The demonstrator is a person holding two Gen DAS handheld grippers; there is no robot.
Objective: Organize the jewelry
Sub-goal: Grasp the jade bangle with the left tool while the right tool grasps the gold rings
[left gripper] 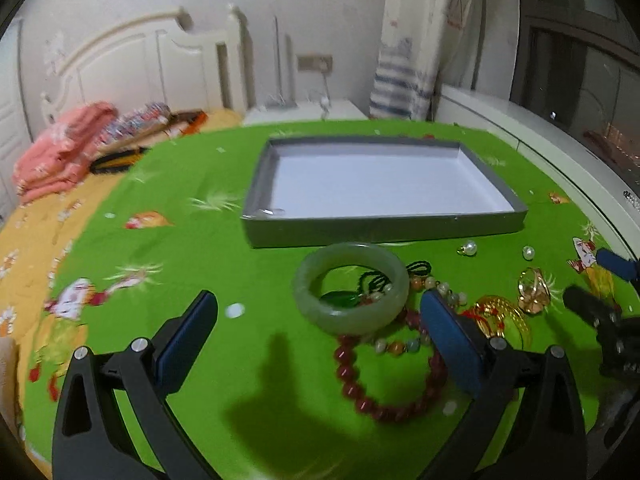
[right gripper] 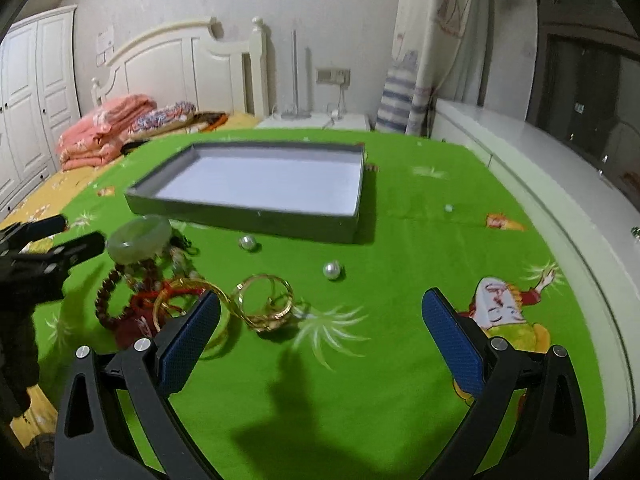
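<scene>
Left tongs [left gripper: 318, 328] and right tongs [right gripper: 320, 328], both spread wide and gripping nothing, hover low over a table draped in a green printed cloth [right gripper: 400, 380]. The jewelry lies heaped on the near part of the cloth: a pale jade bangle [left gripper: 351, 286] rests on a red bead bracelet [left gripper: 390, 376] and a multicoloured bead strand [left gripper: 442, 290], with gold bangles [right gripper: 266, 300] just to the right and two loose pearls [right gripper: 332, 270] between heap and box. The left tongs straddle the jade bangle's side of the heap, probably aligning for a first pick; the right tongs stand off to the right of the gold pieces, over bare cloth. Beyond the heap sits a shallow grey box [left gripper: 384, 228] with a white floor, almost bare, plausibly the destination. Behind the table are a bed with a white headboard [right gripper: 180, 60], folded pink bedding [right gripper: 104, 124], a curtain and a dark window.
</scene>
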